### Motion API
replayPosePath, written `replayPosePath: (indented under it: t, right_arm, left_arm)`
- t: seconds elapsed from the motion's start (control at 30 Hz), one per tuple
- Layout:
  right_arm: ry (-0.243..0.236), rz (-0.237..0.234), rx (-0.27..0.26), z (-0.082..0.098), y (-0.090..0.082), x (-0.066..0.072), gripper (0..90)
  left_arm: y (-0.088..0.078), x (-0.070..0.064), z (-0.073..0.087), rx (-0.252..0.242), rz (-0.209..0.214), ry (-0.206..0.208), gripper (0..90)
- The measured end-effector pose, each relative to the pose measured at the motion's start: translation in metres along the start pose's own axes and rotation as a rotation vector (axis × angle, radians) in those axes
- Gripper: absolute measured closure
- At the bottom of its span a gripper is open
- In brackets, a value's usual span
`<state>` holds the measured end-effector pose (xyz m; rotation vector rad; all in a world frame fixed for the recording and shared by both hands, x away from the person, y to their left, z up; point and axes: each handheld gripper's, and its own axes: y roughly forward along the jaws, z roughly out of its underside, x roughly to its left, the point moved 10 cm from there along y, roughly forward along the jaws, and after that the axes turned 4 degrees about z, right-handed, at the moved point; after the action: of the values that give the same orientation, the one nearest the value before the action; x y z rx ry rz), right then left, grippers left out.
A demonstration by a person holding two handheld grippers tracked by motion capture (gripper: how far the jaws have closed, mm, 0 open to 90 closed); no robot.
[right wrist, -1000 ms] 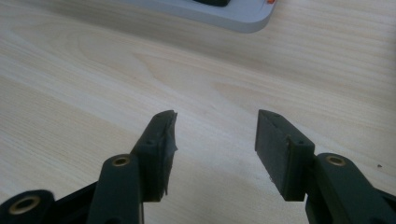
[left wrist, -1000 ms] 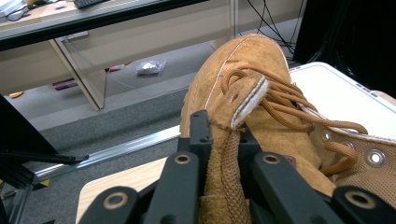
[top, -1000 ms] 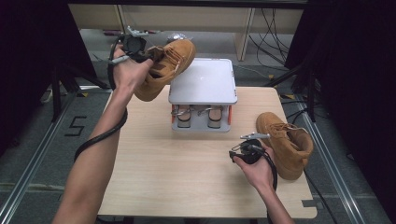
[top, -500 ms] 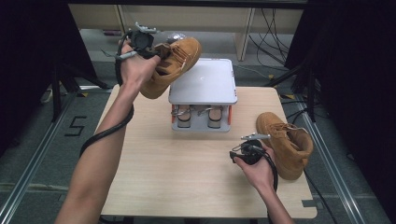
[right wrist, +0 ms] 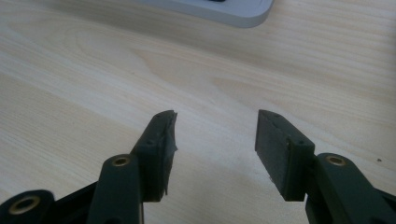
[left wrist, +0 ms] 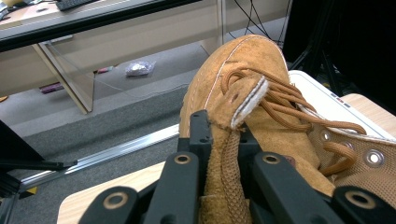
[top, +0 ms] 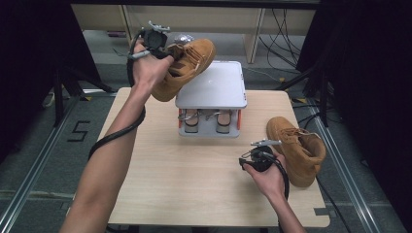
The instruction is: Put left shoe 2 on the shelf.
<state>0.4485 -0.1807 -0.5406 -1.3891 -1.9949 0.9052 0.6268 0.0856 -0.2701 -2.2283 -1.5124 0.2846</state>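
Left gripper [top: 167, 52]: raised above the far left corner of the table [top: 194, 184], jaws closed tight on the back collar of a tan boot [top: 187, 68] — in the left gripper view [left wrist: 219, 140] the suede and a strip of lace are pinched between them.
Held boot: in the air, tilted, toe pointing to the far right, its sole partly over the left edge of the white box [top: 211, 87].
White box: far middle of the table, flat grey-white lid, open near side with small items on a shelf inside — too small to name.
Right gripper [top: 260, 145]: low at the near right of the table, jaws spread wide with nothing between them; the right gripper view [right wrist: 215, 140] shows bare wood in the gap.
Second boot [top: 296, 148]: standing on the table at the right edge, just beside the right gripper.
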Motion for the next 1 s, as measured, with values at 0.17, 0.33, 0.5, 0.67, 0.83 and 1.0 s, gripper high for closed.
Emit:
replayPosePath:
  t: [0.17, 0.33, 0.5, 0.67, 0.83, 1.0]
  right_arm:
    - [-0.001, 0.012, 0.001, 0.001, 0.000, -0.002, 48.4]
    - [-0.005, 0.009, 0.003, 0.002, 0.002, -0.002, 48.4]
    - [-0.007, -0.012, -0.001, 0.002, 0.002, 0.002, 48.4]
    - [-0.006, -0.013, 0.001, 0.003, 0.002, 0.001, 48.4]
    - [0.017, -0.001, 0.007, 0.004, 0.002, 0.000, 48.3]
    - [0.015, -0.014, 0.006, 0.005, 0.003, 0.003, 48.4]
  left_arm:
    - [0.003, -0.005, -0.003, -0.002, 0.007, -0.005, 83.5]
    - [0.006, -0.010, -0.005, 0.002, 0.015, -0.005, 83.4]
    - [0.013, -0.015, -0.003, 0.007, 0.036, 0.004, 83.4]
    - [0.021, -0.018, 0.001, 0.021, 0.044, 0.006, 83.3]
    - [0.026, -0.020, 0.001, 0.033, 0.050, 0.003, 83.2]
    - [0.030, -0.020, 0.000, 0.045, 0.058, -0.006, 82.8]
